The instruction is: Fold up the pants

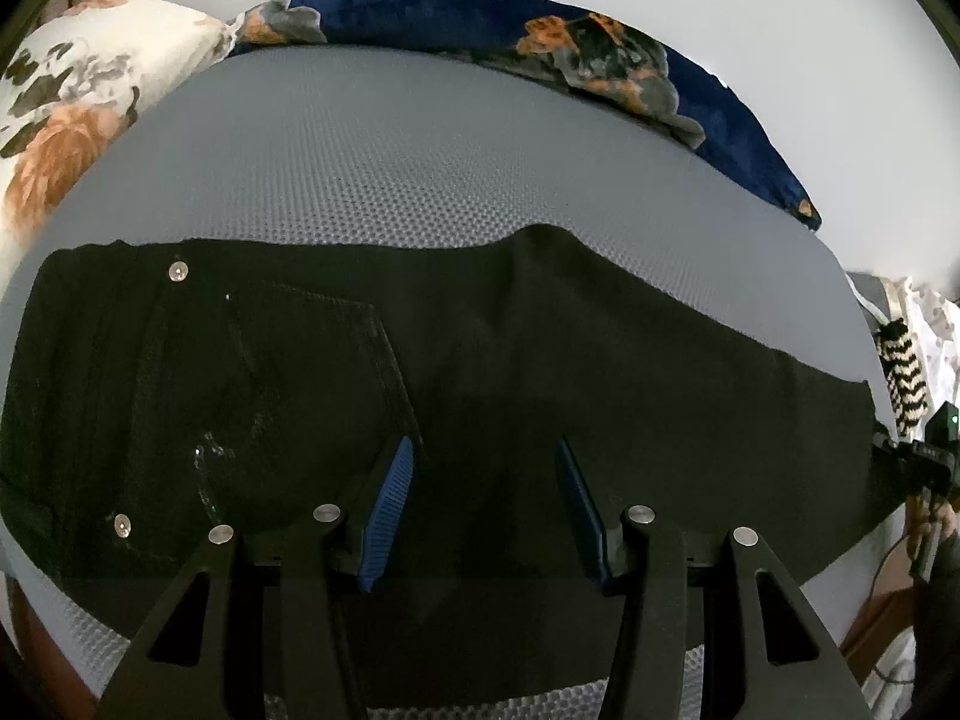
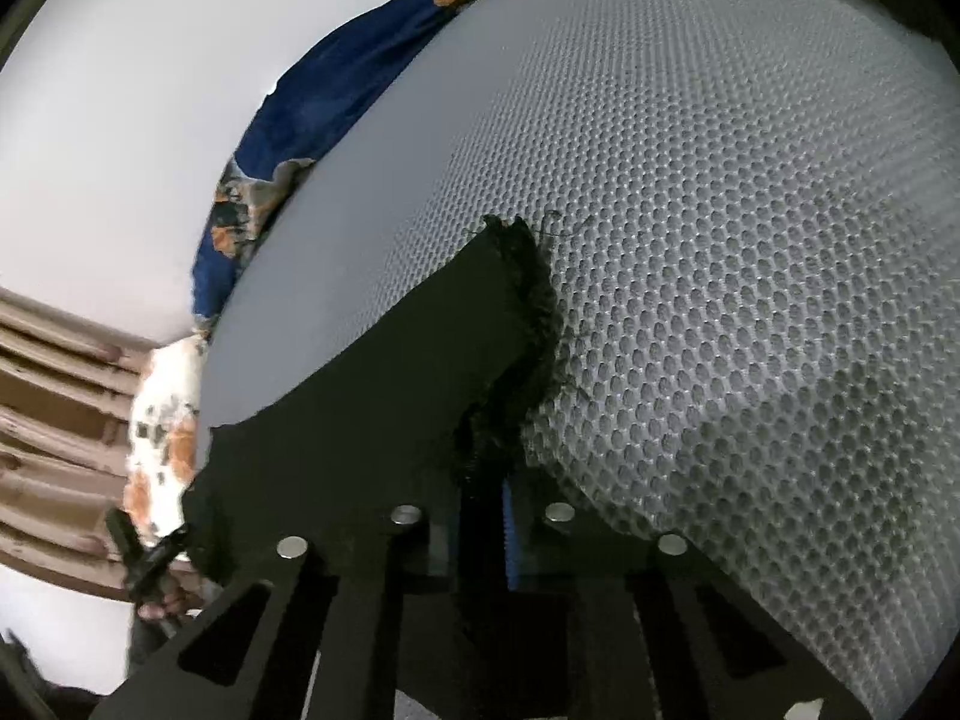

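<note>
Black denim pants (image 1: 420,360) are spread across grey mesh mattress (image 1: 390,138), mid-frame. Left gripper (image 1: 483,462) is held spread wide above the thigh, nothing grasped. Frayed hem (image 2: 522,324) is pinched by closed right gripper (image 2: 501,516), lower centre, likely for folding over.

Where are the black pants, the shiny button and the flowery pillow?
Black denim pants (image 1: 540,348): left wrist view, on the flat leg cloth.
Shiny silver metal button (image 1: 178,271): left wrist view, on its round face by the waistband.
White floral fabric pillow (image 1: 78,102): left wrist view, on its printed cover.

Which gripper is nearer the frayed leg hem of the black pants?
Right. The right gripper is shut on the frayed hem; the left gripper hovers open over the pants' upper thigh, near the pocket.
</note>
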The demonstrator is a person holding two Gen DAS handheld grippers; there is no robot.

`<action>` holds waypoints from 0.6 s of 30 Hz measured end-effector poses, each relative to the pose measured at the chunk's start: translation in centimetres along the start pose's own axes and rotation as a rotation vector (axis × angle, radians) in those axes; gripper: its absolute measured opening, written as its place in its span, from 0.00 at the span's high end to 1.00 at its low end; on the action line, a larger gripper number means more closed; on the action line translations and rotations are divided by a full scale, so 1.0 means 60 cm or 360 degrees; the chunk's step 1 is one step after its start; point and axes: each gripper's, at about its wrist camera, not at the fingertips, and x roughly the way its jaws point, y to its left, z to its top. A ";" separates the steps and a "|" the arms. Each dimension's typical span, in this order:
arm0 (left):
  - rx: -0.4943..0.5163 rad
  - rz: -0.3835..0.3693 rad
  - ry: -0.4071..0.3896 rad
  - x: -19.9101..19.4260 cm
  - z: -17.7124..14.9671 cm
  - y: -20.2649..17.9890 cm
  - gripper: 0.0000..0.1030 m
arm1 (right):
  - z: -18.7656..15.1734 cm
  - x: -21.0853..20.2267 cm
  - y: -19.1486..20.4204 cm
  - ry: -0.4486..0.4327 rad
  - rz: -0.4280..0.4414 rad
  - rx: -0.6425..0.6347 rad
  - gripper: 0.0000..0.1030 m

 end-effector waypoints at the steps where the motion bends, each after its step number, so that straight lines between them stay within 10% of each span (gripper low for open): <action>1: 0.0001 -0.0002 -0.0001 0.000 -0.001 0.000 0.51 | -0.002 -0.003 0.008 -0.0017 -0.0009 0.0004 0.92; 18: -0.0026 -0.0135 -0.0078 -0.024 -0.006 0.029 0.51 | -0.051 0.040 0.328 -0.0026 0.0112 -0.0210 0.93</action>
